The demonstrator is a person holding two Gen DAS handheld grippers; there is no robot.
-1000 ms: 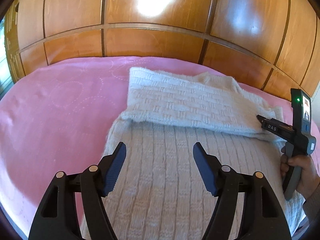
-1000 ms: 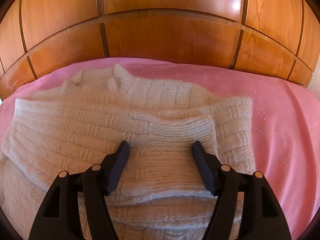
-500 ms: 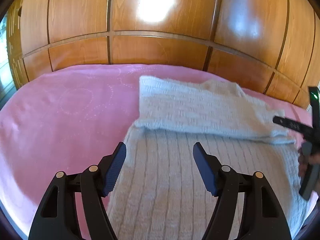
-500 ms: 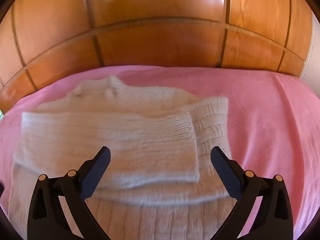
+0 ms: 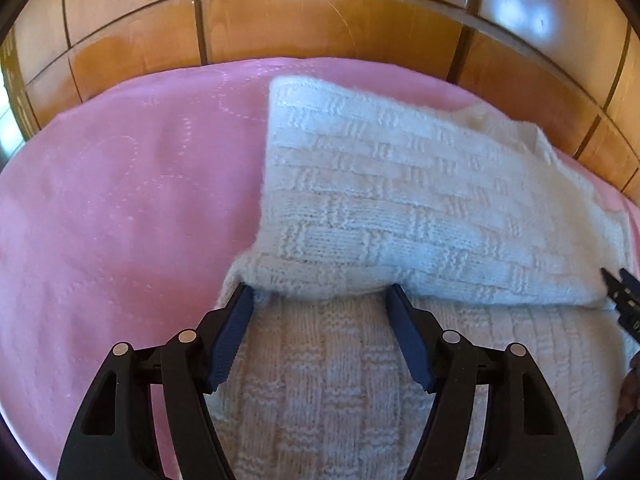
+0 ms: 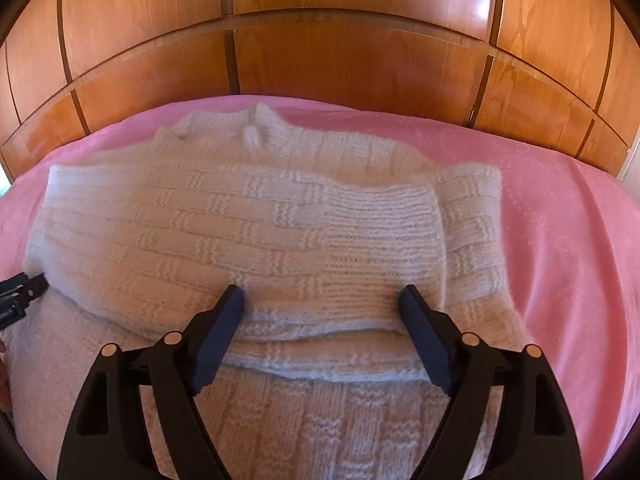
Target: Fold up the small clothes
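A white knitted sweater (image 6: 256, 232) lies on a pink bedspread (image 5: 120, 208) in front of a wooden wardrobe (image 6: 352, 64), its collar toward the wood. Both sleeves are folded across the chest, one over the other, the ribbed cuff (image 6: 384, 216) of the upper one ending near the sweater's right side. The left gripper (image 5: 320, 296) stands open over the sweater's left part, its fingertips at the near edge of the folded sleeve layer, the left one at the corner where that layer meets the body; nothing is pinched between the pads. The right gripper (image 6: 320, 296) is open too, and its jaws have just been closing in from a wider spread; its tips rest at the lower edge of the folded sleeves with knit lying between them, but the pads do not press on it. Each gripper's tip shows at the rim of the other's view.
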